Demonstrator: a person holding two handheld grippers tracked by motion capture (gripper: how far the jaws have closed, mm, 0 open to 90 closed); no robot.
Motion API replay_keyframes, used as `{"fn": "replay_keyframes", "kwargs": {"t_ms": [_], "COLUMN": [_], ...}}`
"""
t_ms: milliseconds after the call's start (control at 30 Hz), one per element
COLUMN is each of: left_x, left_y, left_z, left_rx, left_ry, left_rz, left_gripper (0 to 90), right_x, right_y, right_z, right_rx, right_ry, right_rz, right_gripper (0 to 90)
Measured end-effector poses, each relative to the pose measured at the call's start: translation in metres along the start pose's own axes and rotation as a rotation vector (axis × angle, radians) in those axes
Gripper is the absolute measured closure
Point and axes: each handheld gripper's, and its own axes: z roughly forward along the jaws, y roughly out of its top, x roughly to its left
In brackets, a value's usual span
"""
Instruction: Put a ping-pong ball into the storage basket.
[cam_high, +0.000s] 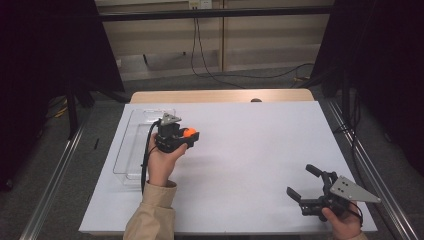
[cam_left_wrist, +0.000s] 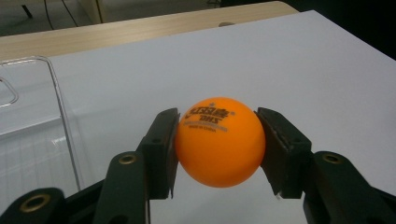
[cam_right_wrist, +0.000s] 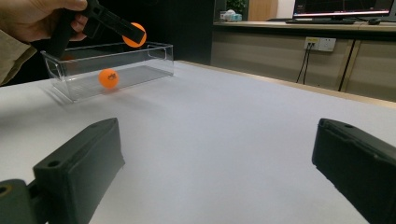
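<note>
An orange ping-pong ball with dark print sits squeezed between the two black pads of my left gripper. In the high view that gripper hovers just right of a clear plastic box at the table's left, with the ball at its tip. The right gripper view shows the held ball raised above the box's rim, and a second orange ball lying inside the box. My right gripper rests low at the near right, jaws wide apart and nothing between them.
A white sheet covers the wooden table. Dark curtains hang on both sides, and cables trail on the floor behind the table. A person's beige sleeve comes in at the bottom left.
</note>
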Motion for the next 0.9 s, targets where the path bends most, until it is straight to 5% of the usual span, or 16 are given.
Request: {"fn": "replay_keyframes", "kwargs": {"t_ms": [900], "left_x": [0.0074], "left_y": [-0.0009], "left_z": [-0.0060], "left_rx": [-0.004], "left_ry": [0.020], "left_rz": [-0.015], "left_gripper": [50.9], "right_x": [0.0003], "right_y": [0.0000], "right_z": [0.0001], "right_rx": [0.002], "right_ry": [0.001], "right_rz": [-0.002], "right_gripper": [1.2]}}
